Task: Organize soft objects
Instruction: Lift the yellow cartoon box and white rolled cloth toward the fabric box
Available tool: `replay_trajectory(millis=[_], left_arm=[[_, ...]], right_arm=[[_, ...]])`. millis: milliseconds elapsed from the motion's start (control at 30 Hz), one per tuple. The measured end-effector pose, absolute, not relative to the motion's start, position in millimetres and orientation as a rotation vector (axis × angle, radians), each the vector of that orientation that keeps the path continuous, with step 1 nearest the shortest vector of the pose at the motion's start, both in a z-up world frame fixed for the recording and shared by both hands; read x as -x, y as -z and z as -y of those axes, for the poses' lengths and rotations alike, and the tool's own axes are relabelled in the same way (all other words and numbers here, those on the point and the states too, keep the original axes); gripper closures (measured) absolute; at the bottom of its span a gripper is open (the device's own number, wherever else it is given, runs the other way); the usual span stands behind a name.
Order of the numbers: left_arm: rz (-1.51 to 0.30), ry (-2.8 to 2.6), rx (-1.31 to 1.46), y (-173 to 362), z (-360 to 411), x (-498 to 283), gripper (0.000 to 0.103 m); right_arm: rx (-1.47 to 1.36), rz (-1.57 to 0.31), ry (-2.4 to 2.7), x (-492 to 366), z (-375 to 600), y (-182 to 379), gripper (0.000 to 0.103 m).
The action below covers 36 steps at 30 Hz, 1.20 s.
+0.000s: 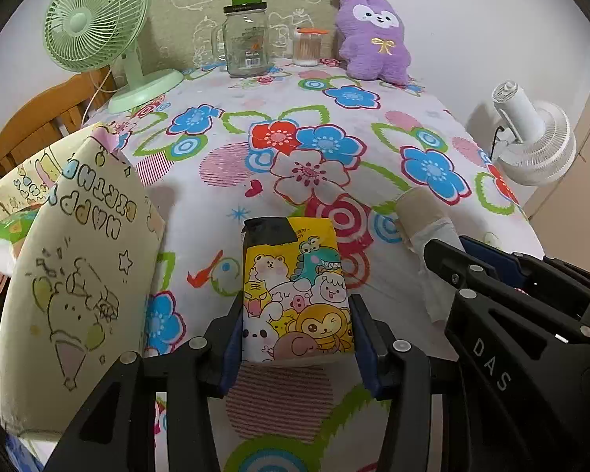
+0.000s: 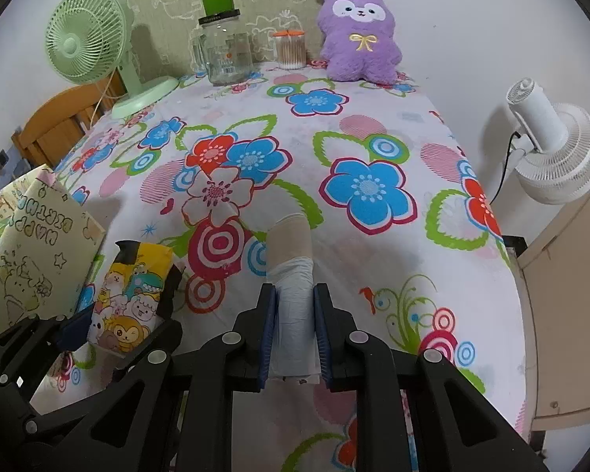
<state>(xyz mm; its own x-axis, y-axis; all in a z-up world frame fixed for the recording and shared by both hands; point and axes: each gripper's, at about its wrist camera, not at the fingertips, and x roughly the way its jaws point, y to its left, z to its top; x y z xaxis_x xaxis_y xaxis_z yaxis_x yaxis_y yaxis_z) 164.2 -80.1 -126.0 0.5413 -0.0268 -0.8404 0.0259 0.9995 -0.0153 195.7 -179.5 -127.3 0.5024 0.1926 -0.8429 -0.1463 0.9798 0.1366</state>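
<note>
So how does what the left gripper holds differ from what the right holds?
The tissue pack in the left gripper is flat, yellow, covered in cartoon animals; the roll in the right gripper is round, plain white with a tan band. Both lie on the tablecloth, clamped.

A white roll [image 2: 293, 306] with a tan paper band is clamped between the jaws of the right gripper [image 2: 294, 338] on the flowered desk [image 2: 373, 236]. At left, a cartoon-printed tissue pack [image 2: 131, 299] is held by the left gripper [image 2: 118, 326].
</note>
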Motion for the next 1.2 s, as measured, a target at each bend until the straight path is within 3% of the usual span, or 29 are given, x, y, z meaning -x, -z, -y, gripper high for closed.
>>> replay_trajectory(millis=[1200], left_arm=[[-0.816,0.119,-0.050,44.0,91.7,-93.8,0.053]], right_arm=[[-0.082,-0.833,-0.153,-116.2,191.9,35.2,0.082]])
